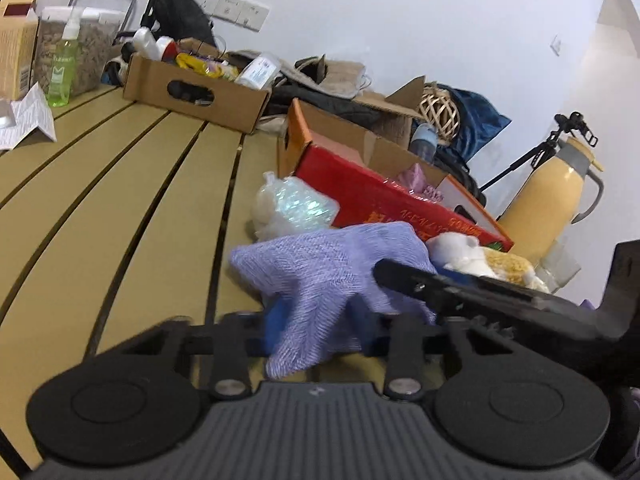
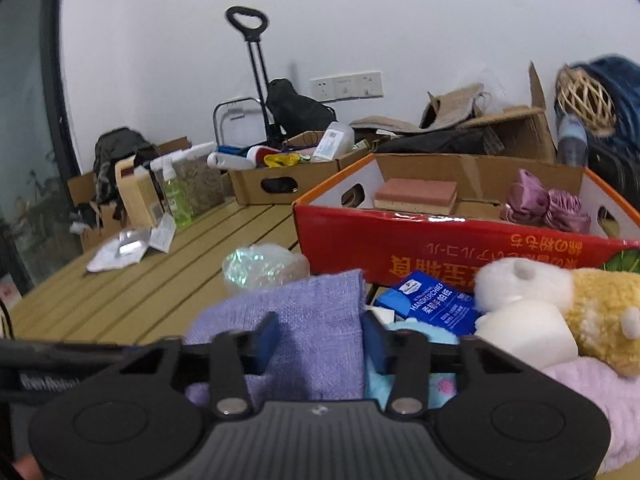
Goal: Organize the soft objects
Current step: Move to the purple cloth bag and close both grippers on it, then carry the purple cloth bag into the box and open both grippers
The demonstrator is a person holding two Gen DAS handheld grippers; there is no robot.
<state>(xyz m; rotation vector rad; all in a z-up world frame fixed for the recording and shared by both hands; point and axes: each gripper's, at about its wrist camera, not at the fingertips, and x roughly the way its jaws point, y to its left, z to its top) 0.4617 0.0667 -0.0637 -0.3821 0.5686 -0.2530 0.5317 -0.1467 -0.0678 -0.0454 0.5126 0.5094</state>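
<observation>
Two grippers pinch one lavender cloth point(image 1: 320, 276) from opposite edges on the slatted bench point(image 1: 120, 184), apparently to lift it spread out. The left gripper point(image 1: 320, 332) is closed on its near corner; the right gripper point(image 2: 320, 344) is closed on its other side. The red box point(image 2: 460, 252) stands just behind, likely its destination.

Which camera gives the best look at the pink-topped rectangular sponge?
The right wrist view: the pink-topped rectangular sponge lies in plain sight inside the red-fronted cardboard box. In the left wrist view that box's wall hides the sponge completely.
</observation>
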